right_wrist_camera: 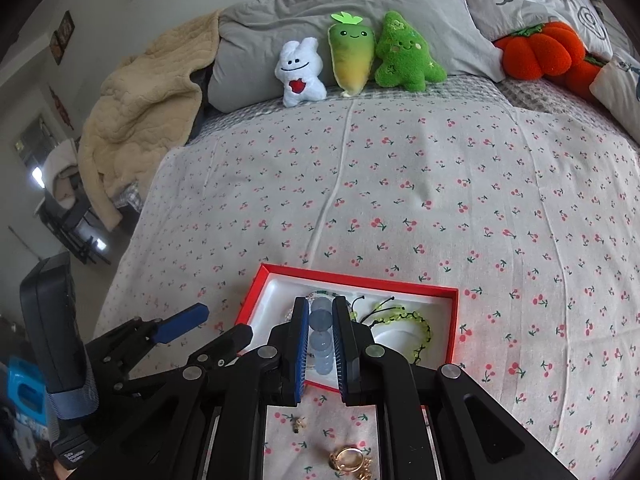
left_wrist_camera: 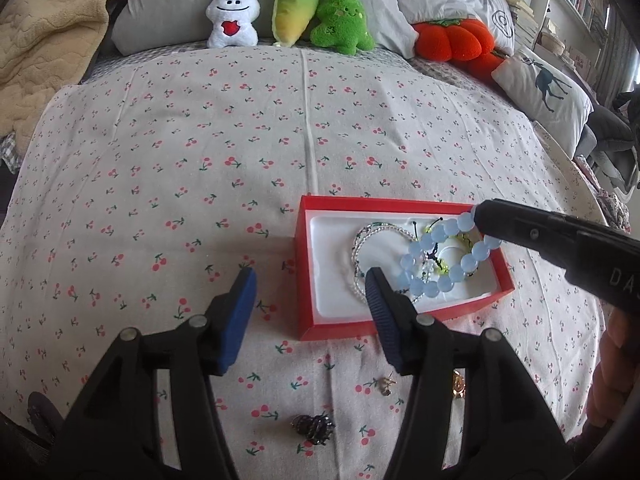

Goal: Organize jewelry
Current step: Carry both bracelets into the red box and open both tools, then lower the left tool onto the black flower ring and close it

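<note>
A red box (left_wrist_camera: pixel 380 201) with a white lining lies on the cherry-print bedspread. It holds a clear bead strand (left_wrist_camera: pixel 360 248) and a green bead bracelet (right_wrist_camera: pixel 404 316). My right gripper (right_wrist_camera: pixel 321 312) is shut on a pale blue bead bracelet (left_wrist_camera: pixel 440 276), which hangs from its tip (left_wrist_camera: pixel 478 216) over the box. My left gripper (left_wrist_camera: pixel 311 280) stands open at the box's near left corner with nothing between its pads. Loose on the cloth in front of the box lie a dark ornament (left_wrist_camera: pixel 314 429), a small earring (left_wrist_camera: pixel 384 385) and a gold ring (right_wrist_camera: pixel 348 460).
Three plush toys (left_wrist_camera: pixel 288 12) lean on grey pillows (left_wrist_camera: pixel 168 8) at the head of the bed. An orange pumpkin cushion (left_wrist_camera: pixel 452 38) and a deer-print pillow (left_wrist_camera: pixel 544 88) lie at the right. A beige blanket (left_wrist_camera: pixel 44 48) is heaped at the left.
</note>
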Demonstrator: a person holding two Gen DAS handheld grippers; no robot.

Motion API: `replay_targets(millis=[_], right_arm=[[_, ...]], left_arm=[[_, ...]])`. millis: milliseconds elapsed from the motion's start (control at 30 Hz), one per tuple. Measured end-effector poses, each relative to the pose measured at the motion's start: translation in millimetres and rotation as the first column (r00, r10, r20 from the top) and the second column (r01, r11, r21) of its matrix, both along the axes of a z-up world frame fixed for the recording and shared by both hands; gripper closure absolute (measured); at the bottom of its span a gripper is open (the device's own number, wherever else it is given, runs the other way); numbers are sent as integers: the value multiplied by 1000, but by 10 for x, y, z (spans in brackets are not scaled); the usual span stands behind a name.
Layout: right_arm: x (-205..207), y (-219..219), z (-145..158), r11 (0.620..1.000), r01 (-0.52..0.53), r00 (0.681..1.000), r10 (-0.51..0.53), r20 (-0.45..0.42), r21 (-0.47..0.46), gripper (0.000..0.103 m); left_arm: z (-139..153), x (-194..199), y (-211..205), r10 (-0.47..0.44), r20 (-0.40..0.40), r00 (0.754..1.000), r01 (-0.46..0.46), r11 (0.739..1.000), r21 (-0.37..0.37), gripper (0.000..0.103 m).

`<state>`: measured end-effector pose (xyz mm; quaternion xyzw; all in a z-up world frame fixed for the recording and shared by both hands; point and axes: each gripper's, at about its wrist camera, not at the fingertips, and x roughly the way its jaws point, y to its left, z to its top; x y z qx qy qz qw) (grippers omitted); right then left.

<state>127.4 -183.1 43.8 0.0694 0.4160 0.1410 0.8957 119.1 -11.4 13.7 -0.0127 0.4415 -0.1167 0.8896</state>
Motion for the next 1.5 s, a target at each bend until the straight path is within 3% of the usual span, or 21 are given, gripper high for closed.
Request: replay_targets(millis=[433,633,767,833,867,900,967,1167,1500], right_arm=[[119,-228,-328,987,82,994,-91,-66,-135,91],[99,-264,-341,988,82,991,-95,-91,-131,88],[-33,-316,-275,990,79,992,-90,-90,-121,84],[-140,-331,-249,992,64,993,-75,-91,-113,79],[-198,-336,-245,992,55,994,-66,-90,-113,68],[-262,-340,-248,992,46,994,-57,-88,-116,48],[-382,-356,-256,992,38,996,-47,-72,-120,38],[-651,-384,-403,993,3,994,-16,-106,-118,37],[-1024,-213,-809,978,-99,987,72,-146,-184,36]], left_arm=[[-60,-55,28,-9,-35,999,10,1000,23,37],[-45,-113,29,-22,-44,999,23,999,23,26],[-39,-172,75,-26,-82,996,25,1000,-3,24],[-58,-220,106,-35,-106,994,33,999,-17,24],[-77,-253,116,-41,-115,993,39,999,-21,24],[-104,-284,125,-48,-125,991,46,999,-22,24],[-173,-347,136,-68,-149,987,65,998,-25,24],[-403,-524,188,-111,-194,975,106,994,-35,24],[-576,-820,206,-223,-136,965,226,974,8,26]])
